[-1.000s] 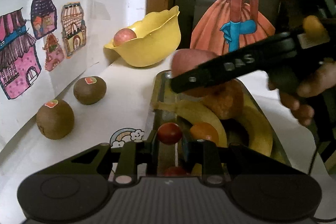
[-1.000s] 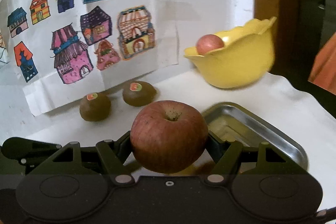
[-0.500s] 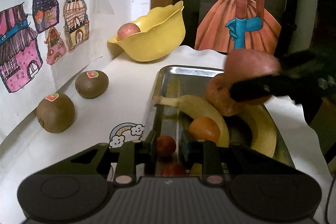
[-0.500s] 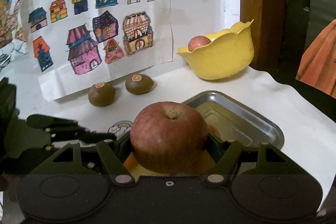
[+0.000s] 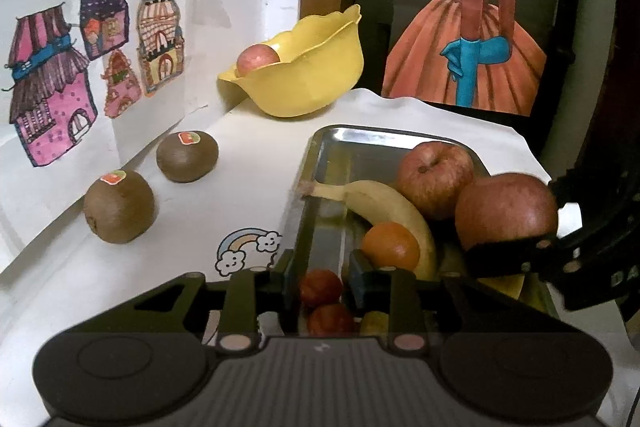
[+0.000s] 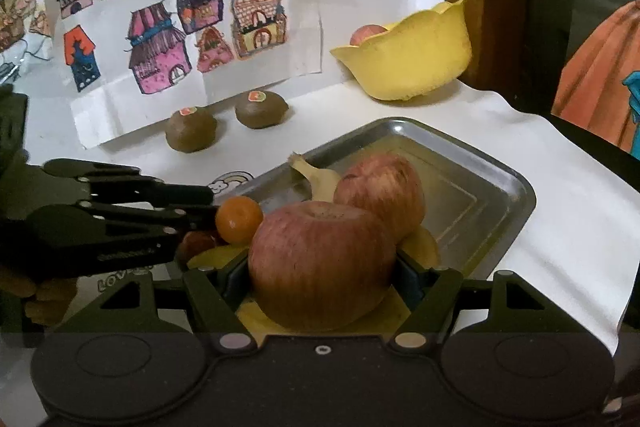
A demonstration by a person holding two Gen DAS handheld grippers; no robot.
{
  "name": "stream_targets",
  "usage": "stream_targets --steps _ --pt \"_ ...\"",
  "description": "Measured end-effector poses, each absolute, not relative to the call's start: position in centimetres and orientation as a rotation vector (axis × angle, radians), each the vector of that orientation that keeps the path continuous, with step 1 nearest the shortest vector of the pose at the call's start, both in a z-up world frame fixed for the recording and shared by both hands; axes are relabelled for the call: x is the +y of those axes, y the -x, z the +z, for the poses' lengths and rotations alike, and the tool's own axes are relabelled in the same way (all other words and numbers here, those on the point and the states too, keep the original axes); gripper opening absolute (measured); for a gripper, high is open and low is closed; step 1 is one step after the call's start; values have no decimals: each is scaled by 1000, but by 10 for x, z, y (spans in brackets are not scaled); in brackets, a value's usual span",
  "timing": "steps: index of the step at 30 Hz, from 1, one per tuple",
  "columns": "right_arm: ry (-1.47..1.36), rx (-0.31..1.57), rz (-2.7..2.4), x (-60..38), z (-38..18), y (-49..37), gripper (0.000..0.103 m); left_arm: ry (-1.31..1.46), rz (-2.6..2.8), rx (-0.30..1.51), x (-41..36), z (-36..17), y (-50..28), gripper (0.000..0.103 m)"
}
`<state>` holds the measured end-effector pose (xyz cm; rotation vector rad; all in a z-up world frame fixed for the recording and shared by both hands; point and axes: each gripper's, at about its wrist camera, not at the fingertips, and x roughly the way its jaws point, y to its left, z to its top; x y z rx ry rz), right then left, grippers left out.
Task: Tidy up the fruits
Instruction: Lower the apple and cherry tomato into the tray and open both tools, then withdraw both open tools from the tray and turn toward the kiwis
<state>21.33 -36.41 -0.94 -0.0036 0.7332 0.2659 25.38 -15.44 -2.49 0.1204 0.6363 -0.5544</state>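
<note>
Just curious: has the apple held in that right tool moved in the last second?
Yes. The held apple has come back from near the yellow bowl to the metal tray's near right side.

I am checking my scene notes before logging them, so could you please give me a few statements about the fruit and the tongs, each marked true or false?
1. The right tongs are shut on an apple. True.
2. The yellow bowl is empty. False: a second apple sits in it.
3. Two kiwis lie on the white cloth, outside the metal tray. True.
4. The banana lies beside the kiwis. False: it lies in the tray.
5. The left tongs grip the orange. False: they are open and hold nothing.
</note>
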Motion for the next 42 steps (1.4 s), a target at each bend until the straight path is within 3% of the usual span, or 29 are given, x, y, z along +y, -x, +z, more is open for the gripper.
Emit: stream_targets --steps 5,9,11,16,22,27,42 --pt "15 696 240 -359 -14 -210 73 -113 -533 626 -152 -20 -247 40" --pt "21 674 223 -357 -16 -206 74 -102 -517 607 -148 -13 -239 58" --pt "13 661 227 -356 -15 -201 75 -99 -513 596 -146 -9 -234 61" --pt "0 625 209 -356 -7 -185 84 -79 -498 573 -142 2 -219 83" --pt "-26 583 211 -353 6 -149 97 -52 -478 511 -131 18 -194 99" --pt "-22 529 203 -344 19 -110 102 -43 -467 471 -119 30 -170 103" --pt "4 461 163 -305 30 -21 102 -51 -404 423 -62 34 -94 103"
